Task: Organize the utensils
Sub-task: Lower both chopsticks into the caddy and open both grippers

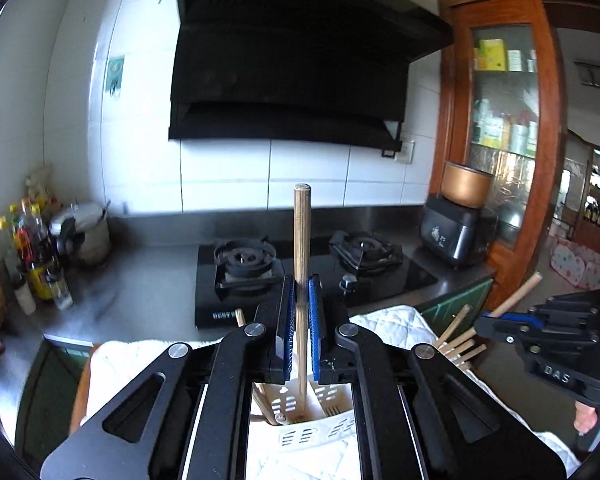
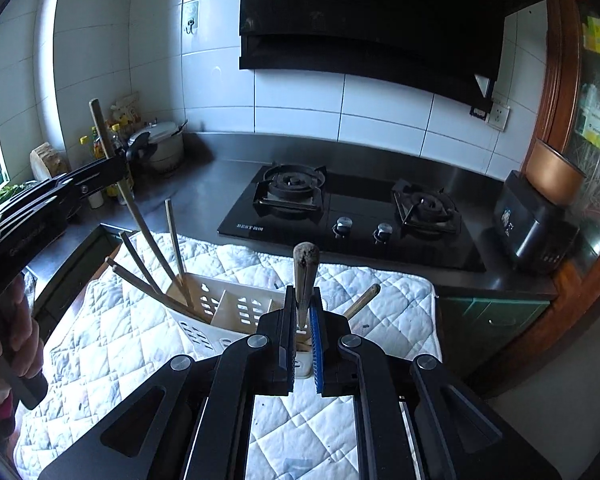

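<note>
A white slotted utensil holder (image 2: 224, 312) stands on a quilted white cloth (image 2: 112, 344). My left gripper (image 1: 301, 288) is shut on a long wooden stick (image 1: 301, 240), upright, its lower end inside the holder (image 1: 300, 400). It also shows in the right wrist view (image 2: 112, 160), at the left. My right gripper (image 2: 303, 300) is shut on a wooden-handled utensil (image 2: 306, 264), upright over the holder's near compartment. In the left wrist view the right gripper (image 1: 484, 324) holds its handle (image 1: 516, 296) at the right. Several other sticks (image 2: 148, 272) lean in the holder.
A black two-burner gas stove (image 2: 348, 208) lies behind the cloth on the steel counter (image 2: 204, 188). Bottles (image 1: 36, 256) and a pot (image 2: 160, 148) stand at the far left. A black cooker (image 2: 532, 224) stands at the right. A range hood (image 1: 292, 64) hangs above.
</note>
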A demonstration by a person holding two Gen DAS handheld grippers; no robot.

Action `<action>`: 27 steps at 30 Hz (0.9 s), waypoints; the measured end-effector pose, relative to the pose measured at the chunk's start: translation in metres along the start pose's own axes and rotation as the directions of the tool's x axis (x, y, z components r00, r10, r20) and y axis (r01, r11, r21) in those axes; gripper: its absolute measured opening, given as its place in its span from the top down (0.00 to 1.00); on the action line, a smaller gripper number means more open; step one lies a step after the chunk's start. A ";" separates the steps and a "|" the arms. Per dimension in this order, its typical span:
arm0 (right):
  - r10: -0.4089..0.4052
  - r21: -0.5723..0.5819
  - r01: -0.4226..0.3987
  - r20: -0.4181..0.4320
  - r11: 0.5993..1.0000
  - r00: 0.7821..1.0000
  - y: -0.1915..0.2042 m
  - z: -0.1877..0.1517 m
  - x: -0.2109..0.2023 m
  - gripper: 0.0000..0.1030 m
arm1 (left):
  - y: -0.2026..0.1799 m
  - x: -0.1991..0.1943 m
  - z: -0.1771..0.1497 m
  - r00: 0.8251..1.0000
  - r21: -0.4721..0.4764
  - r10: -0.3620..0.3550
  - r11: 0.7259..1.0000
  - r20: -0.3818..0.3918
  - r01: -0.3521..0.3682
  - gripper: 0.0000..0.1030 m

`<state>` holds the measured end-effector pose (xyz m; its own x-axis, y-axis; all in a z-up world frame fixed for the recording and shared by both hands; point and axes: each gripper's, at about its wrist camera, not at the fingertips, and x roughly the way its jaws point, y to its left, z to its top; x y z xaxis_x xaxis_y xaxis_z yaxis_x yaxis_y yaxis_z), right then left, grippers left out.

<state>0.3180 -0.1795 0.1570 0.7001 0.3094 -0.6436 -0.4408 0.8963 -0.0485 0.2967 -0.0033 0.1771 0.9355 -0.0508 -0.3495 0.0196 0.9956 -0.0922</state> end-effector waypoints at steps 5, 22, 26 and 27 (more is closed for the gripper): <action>0.012 0.004 -0.012 -0.041 1.000 0.999 0.000 -0.004 0.015 0.93 | 0.011 0.021 -0.010 0.998 -0.027 -0.005 1.000 -0.066 0.004 0.95; 0.010 0.011 -0.009 -0.081 1.000 0.997 0.006 -0.013 0.037 0.93 | 0.020 0.049 -0.035 0.984 -0.017 -0.018 1.000 -0.176 0.015 0.93; 0.011 0.014 -0.010 -0.075 1.000 0.997 0.005 -0.012 0.036 0.92 | 0.020 0.046 -0.034 0.985 -0.022 -0.025 1.000 -0.168 0.022 0.92; 0.007 0.014 -0.006 -0.071 1.000 0.997 0.005 -0.012 0.035 0.91 | 0.020 0.044 -0.033 0.986 -0.027 -0.032 0.999 -0.165 0.028 0.91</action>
<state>0.3334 -0.1682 0.1248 0.6550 0.2927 -0.6967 -0.4371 0.8988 -0.0334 0.3269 0.0113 0.1289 0.8633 -0.0950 -0.4957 0.0359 0.9912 -0.1275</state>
